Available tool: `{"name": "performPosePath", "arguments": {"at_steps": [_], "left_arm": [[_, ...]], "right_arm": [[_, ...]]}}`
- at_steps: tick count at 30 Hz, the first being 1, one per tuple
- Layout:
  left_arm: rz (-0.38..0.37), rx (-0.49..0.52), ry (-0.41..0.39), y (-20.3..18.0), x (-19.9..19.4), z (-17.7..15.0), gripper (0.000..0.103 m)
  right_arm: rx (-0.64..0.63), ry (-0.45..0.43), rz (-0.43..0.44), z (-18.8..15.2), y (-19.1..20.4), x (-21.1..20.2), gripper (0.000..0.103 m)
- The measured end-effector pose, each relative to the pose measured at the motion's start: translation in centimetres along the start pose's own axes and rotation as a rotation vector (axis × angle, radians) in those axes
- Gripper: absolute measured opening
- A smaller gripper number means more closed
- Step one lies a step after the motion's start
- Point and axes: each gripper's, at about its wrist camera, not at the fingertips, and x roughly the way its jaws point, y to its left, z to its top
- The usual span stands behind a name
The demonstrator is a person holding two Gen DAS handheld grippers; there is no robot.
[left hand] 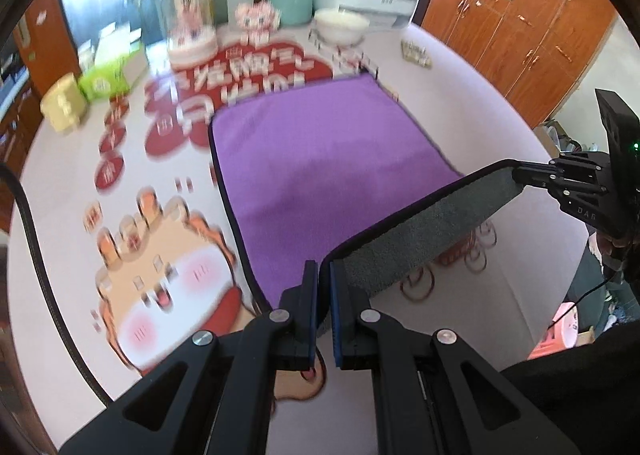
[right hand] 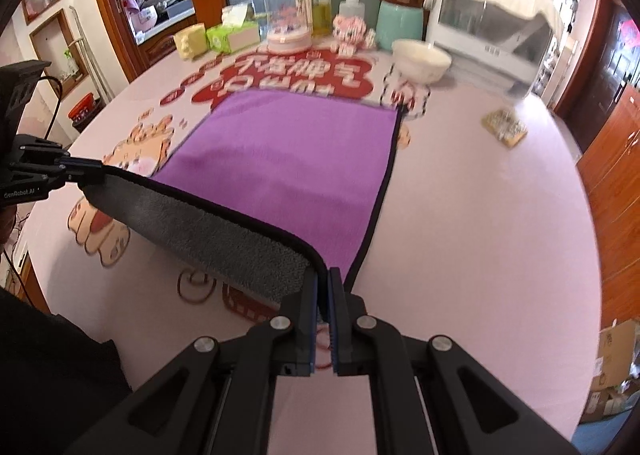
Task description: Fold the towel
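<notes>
A purple towel (left hand: pixel 320 159) with a grey underside and dark hem lies on the pale pink table; it also shows in the right wrist view (right hand: pixel 296 159). Its near edge is lifted off the table, grey side (left hand: pixel 432 223) facing me. My left gripper (left hand: pixel 324 267) is shut on the near left corner. My right gripper (right hand: pixel 323 275) is shut on the near right corner. Each gripper shows in the other's view, the right gripper (left hand: pixel 520 171) and the left gripper (right hand: pixel 92 167), holding the lifted hem taut between them. The far half stays flat.
Beyond the towel stand a white bowl (right hand: pixel 420 59), a teal jar (right hand: pixel 400 27), a squeeze bottle (right hand: pixel 354 11), a glass dome (right hand: pixel 288 23), green tissue boxes (right hand: pixel 232 35) and a white appliance (right hand: pixel 492 31). A small coaster (right hand: pixel 504 127) lies at right. Wooden cabinets (left hand: pixel 520 27) stand beyond the table.
</notes>
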Motion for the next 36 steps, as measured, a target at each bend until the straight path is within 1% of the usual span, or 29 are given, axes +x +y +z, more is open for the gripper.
{"name": "performPosePath", "arguments": {"at_steps": [4, 9, 13, 17, 26, 33, 36], "left_arm": [[0.026, 0.044, -0.062, 0.4, -1.5, 2.9, 0.004], [0.070, 0.086, -0.124, 1.1, -2.3, 6.1, 0.004], [0.097, 0.091, -0.158, 1.7, -2.1, 8.1, 0.004], [0.116, 0.084, -0.182, 2.6, -1.1, 9.8, 0.004], [0.153, 0.022, -0.210, 5.2, 2.8, 13.1, 0.004], [0.192, -0.063, -0.200, 7.2, 7.2, 14.8, 0.004], [0.199, -0.120, -0.190, 8.2, 9.2, 15.2, 0.005]], "right_arm": [[-0.018, -0.047, -0.019, 2.4, -0.9, -1.2, 0.004], [-0.047, -0.108, -0.039, 5.7, -1.9, -1.9, 0.004], [-0.062, -0.140, -0.050, 7.9, -2.4, -1.4, 0.004], [-0.067, -0.165, -0.057, 9.8, -2.9, -0.4, 0.004], [-0.028, -0.187, -0.055, 13.5, -5.1, 3.9, 0.004], [0.005, -0.181, -0.032, 15.4, -6.8, 8.3, 0.004], [0.022, -0.168, -0.017, 15.8, -7.4, 10.2, 0.004]]}}
